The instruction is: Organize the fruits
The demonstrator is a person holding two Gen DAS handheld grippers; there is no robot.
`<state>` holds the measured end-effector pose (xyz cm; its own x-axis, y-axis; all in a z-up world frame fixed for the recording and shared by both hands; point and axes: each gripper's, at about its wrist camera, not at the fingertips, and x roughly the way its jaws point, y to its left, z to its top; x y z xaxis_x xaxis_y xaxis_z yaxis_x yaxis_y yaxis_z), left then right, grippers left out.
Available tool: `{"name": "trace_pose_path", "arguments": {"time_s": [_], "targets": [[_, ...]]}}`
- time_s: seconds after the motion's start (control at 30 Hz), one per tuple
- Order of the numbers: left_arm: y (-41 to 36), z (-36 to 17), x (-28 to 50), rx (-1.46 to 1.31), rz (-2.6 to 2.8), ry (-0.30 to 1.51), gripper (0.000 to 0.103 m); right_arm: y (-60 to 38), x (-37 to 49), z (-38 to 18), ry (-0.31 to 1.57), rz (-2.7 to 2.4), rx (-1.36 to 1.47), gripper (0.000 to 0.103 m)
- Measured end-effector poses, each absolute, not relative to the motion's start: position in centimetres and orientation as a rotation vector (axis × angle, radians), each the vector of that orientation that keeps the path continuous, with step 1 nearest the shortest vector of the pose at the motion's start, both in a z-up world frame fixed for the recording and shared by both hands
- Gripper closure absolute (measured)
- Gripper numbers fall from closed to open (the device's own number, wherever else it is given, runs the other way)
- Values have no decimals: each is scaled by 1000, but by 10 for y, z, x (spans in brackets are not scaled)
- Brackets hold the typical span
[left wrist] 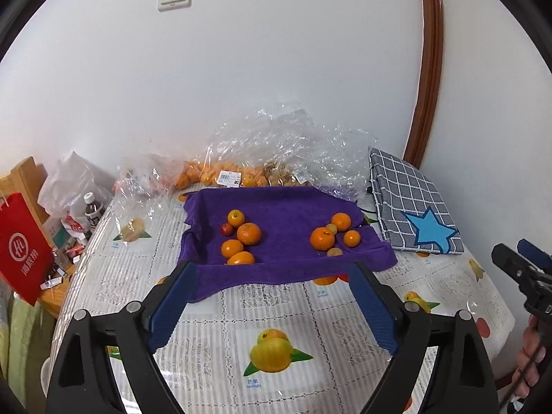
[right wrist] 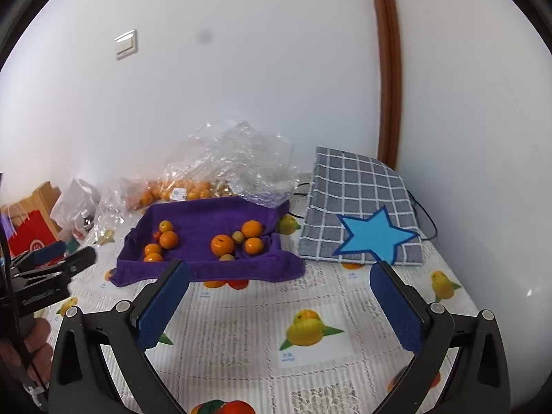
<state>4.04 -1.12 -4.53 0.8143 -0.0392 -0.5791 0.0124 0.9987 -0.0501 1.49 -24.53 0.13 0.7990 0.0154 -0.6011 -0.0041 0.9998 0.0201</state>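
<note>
A purple towel [left wrist: 286, 214] [right wrist: 203, 220] lies on the table with two groups of fruit on it. The left group [left wrist: 241, 238] [right wrist: 162, 241] holds several oranges and one small red fruit. The right group [left wrist: 333, 234] [right wrist: 238, 239] holds three oranges and small yellowish fruits. My left gripper [left wrist: 272, 267] hovers open above the table, short of the towel's near edge, nothing between its blue pads. My right gripper [right wrist: 281, 267] is also open and empty, nearer the towel's right end. Each gripper shows at the edge of the other's view.
Clear plastic bags [left wrist: 276, 148] [right wrist: 227, 165] with more oranges lie behind the towel by the wall. A grey checked cloth with a blue star [left wrist: 410, 207] [right wrist: 362, 214] lies to the right. A red bag [left wrist: 20, 245], a bottle [left wrist: 93, 207] and clutter sit on a wooden stand at left.
</note>
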Motion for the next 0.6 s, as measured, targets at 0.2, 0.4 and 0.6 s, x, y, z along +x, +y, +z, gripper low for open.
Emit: {"name": "trace_pose_path", "arguments": {"time_s": [0.2,0.4,0.6], "targets": [[-12,-41,34,-43,-10,609,11,-253,13,0,649,-14,25,0],[-10,-40,34,-52,6,608,11,-253,13,-2,648,-23,12,0],[-11,-45,36,-54,-1,627,11,-250,16,-6,655,-20,-2,0]]}}
